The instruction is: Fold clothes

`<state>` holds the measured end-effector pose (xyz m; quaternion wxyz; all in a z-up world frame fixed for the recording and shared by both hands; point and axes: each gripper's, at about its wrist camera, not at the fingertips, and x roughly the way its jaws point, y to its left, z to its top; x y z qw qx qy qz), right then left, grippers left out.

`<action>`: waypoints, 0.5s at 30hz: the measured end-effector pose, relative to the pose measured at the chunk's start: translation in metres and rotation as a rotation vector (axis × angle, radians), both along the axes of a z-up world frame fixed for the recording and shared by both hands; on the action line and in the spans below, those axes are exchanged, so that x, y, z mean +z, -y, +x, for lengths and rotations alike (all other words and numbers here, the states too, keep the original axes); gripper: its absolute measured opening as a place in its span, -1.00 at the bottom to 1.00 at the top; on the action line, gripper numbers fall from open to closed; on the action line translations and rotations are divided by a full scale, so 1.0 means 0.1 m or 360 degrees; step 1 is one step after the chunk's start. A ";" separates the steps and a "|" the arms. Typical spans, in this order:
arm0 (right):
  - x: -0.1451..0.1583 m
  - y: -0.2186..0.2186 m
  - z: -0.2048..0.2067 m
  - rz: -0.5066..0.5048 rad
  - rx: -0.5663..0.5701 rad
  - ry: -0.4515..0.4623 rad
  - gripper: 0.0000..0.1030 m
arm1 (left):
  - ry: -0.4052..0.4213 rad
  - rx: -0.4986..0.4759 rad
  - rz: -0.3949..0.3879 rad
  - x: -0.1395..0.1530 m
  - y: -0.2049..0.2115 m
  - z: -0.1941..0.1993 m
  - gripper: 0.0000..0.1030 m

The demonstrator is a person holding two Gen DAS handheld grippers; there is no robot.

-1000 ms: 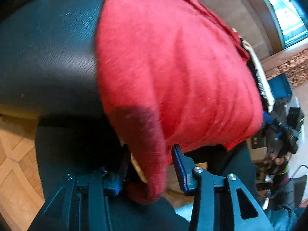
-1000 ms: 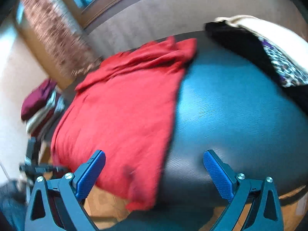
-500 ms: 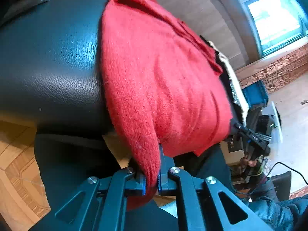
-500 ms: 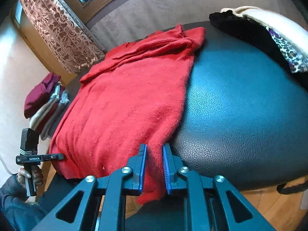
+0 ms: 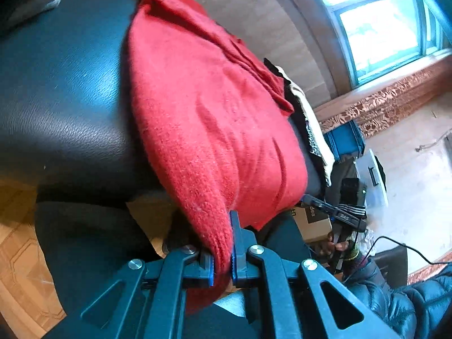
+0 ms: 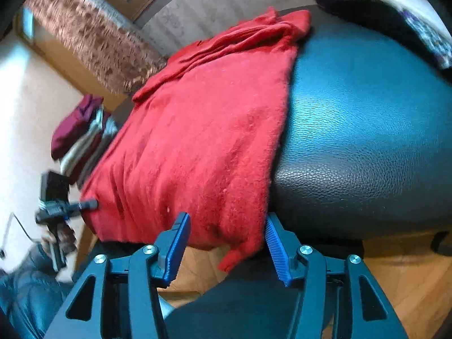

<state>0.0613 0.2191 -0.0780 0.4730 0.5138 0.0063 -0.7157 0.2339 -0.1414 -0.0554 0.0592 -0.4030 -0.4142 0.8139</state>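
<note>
1. Plainly, the step in hand is taking hold of the near hem of the red knitted sweater [image 5: 214, 118], which lies spread flat on the black leather-covered worktop [image 5: 65, 90] with its lower edge hanging over the near side.
2. At the hem's left corner, the left gripper [image 5: 221, 265] has its jaws nearly closed and pinches a fold of the red knit between its blue pads.
3. At the hem's right corner, the right gripper [image 6: 226, 248] does not have the cloth: its jaws stand about half open and are opening, with the dangling corner of the sweater [image 6: 243, 251] between them. Neither pad seems to press on it, though the right pad sits just beside the sweater's side edge.
4. The bunched far end of the sweater, probably the sleeves and neck, sits by the worktop's far edge, near a pile of dark and cream clothes [image 6: 395, 14].
5. A stack of folded garments [image 6: 82, 132] lies at the left end, so this sweater appears to be the piece now being worked.
6. Next, I judge, the right jaws must close firmly on their corner so both hands hold the hem evenly.
7. After that, both corners would want lifting together and carrying toward the far end, keeping the knit taut so the fold lands square.
</note>
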 end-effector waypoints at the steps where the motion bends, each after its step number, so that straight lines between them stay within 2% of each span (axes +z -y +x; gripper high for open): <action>1: -0.02 0.01 0.01 0.0045 0.0006 0.0013 -0.17 | -0.0007 -0.0011 0.0000 0.01 -0.01 0.00 -0.89; 3: -0.13 0.04 -0.01 0.0114 0.0011 0.0092 -0.82 | -0.0015 -0.0028 -0.0002 0.02 -0.01 0.00 -0.89; 5: -0.25 0.04 -0.05 0.0123 -0.0039 0.0141 -0.81 | 0.0004 -0.0029 0.0005 -0.01 0.01 0.02 -0.89; 7: -0.38 0.04 -0.11 0.0048 -0.0091 0.0257 -0.75 | 0.0021 -0.0028 0.0014 -0.03 0.04 0.02 -0.89; 10: -0.44 0.08 -0.06 0.0031 -0.0091 0.0277 -0.74 | -0.0001 -0.0027 0.0063 -0.01 0.09 0.06 -0.89; 12: -0.40 0.06 -0.04 -0.0019 -0.0095 0.0333 -0.76 | -0.0065 -0.0014 0.0132 0.06 0.14 0.11 -0.89; 15: -0.14 0.03 -0.05 -0.0225 -0.0070 0.0404 -0.81 | -0.0159 0.0009 0.0174 0.23 0.22 0.15 -0.89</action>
